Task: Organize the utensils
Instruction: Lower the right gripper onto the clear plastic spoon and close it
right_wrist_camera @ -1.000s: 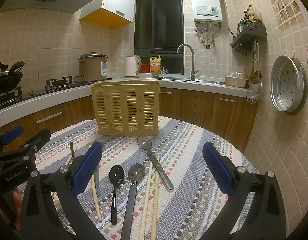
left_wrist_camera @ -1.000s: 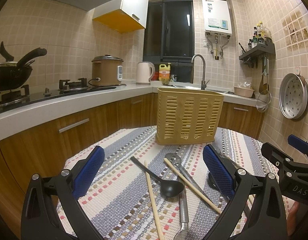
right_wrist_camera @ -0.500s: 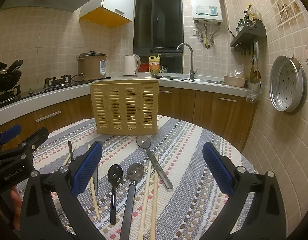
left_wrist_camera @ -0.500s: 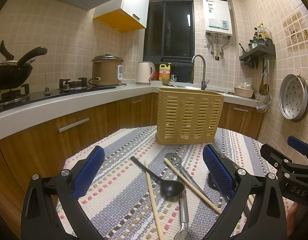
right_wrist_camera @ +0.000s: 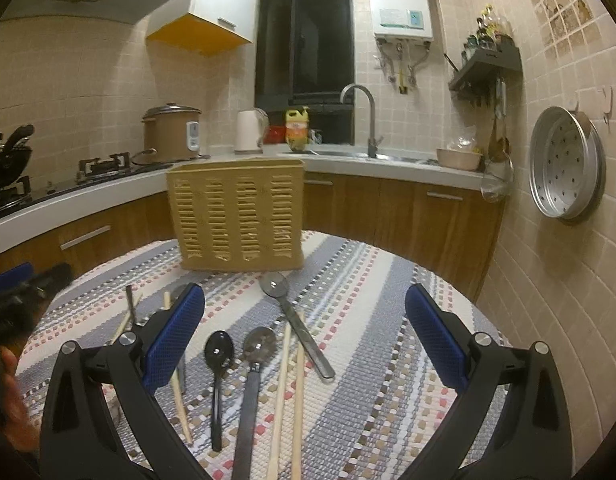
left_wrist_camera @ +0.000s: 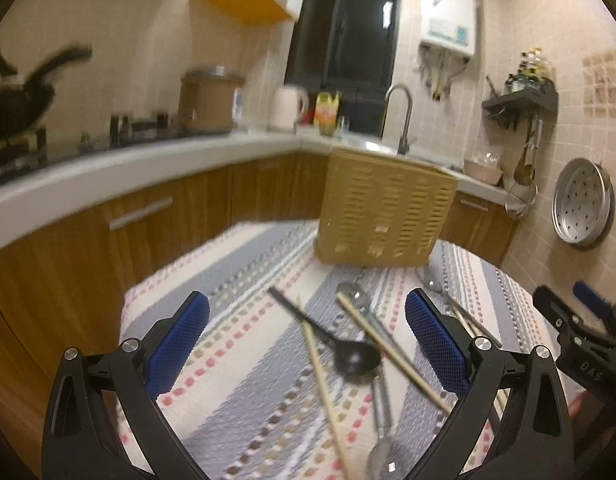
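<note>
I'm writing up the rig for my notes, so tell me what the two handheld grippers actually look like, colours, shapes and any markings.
Both are black plastic. The left gripper and right gripper each have two angular, cut-out arms with silver screw heads at the joints, ending in fingers faced with blue textured pads. Seen from the left camera, the right gripper's side bears white lettering, too blurred to read. No cables or sleeves show.

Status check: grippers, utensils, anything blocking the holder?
Left gripper open, empty. Right gripper open, empty. Spoons and chopsticks all loose on the striped mat; none gripped. Yellow holder upright behind them, path clear.
</note>
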`<state>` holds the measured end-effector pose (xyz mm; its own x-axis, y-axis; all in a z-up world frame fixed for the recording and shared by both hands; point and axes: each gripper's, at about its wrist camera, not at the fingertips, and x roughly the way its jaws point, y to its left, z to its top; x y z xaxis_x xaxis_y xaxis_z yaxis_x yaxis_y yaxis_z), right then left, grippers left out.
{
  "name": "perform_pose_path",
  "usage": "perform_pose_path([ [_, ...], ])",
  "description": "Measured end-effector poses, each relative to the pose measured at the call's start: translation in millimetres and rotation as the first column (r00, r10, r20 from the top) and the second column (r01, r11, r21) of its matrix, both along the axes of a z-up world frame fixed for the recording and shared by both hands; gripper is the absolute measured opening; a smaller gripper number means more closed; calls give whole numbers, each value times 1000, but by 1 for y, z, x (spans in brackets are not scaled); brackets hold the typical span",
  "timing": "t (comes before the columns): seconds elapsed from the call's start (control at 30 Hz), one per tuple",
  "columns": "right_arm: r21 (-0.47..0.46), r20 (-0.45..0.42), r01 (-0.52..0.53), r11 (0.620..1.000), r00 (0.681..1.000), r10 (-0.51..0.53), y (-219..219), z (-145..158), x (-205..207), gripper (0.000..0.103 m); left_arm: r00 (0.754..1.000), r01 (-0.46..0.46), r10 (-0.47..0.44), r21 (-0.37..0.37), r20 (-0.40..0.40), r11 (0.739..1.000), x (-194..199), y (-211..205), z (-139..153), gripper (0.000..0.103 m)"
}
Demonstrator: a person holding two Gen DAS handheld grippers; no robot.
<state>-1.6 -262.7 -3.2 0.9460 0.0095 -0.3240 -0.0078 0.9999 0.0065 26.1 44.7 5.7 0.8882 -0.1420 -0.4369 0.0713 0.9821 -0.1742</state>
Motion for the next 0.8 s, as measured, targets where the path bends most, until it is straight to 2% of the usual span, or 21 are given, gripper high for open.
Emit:
perform_pose_path([
  [0.03,22,-34,-36,999,999,37,-3,1,5,96,999,14,-15,-21,-51,1000,8,9,1,95],
  [0.1,43,-74,-63,997,995,66,-7,5,13,96,986,56,-62,-45,-155,997,26,24,2,87],
  [0.17,38,-126,-74,997,989,79,-10,12,26,96,964,89,-99,-55,-247,995,44,31,-1,85],
  [0.2,32,-158,-69,997,985,73,-11,15,34,96,938,112,-127,-66,-321,992,57,33,-4,80],
  [0.27,38,-241,-79,996,967,86,-14,22,53,96,897,117,-156,-119,-414,986,78,37,-14,75],
  [0.33,51,-333,-113,992,935,123,-15,26,75,95,859,123,-202,-193,-470,973,95,39,-24,75],
  [0.43,56,-433,-161,985,885,169,-12,27,100,83,817,117,-242,-260,-523,959,117,37,-39,63],
  [0.47,50,-454,-171,984,874,174,-9,26,106,75,799,111,-257,-286,-544,952,125,35,-45,52],
  [0.5,40,-478,-182,982,860,179,-6,25,111,70,788,104,-269,-310,-554,945,130,34,-48,51],
  [0.57,22,-517,-201,979,836,183,0,21,122,66,773,75,-268,-338,-574,938,140,31,-56,51],
  [0.6,23,-537,-210,977,822,189,3,18,128,61,768,60,-263,-342,-584,938,146,29,-60,51],
  [0.73,62,-595,-220,974,775,213,4,14,152,50,775,27,-229,-332,-589,943,158,24,-57,49],
  [0.8,115,-626,-215,970,742,239,2,9,164,42,768,18,-207,-303,-606,953,162,19,-57,37],
])
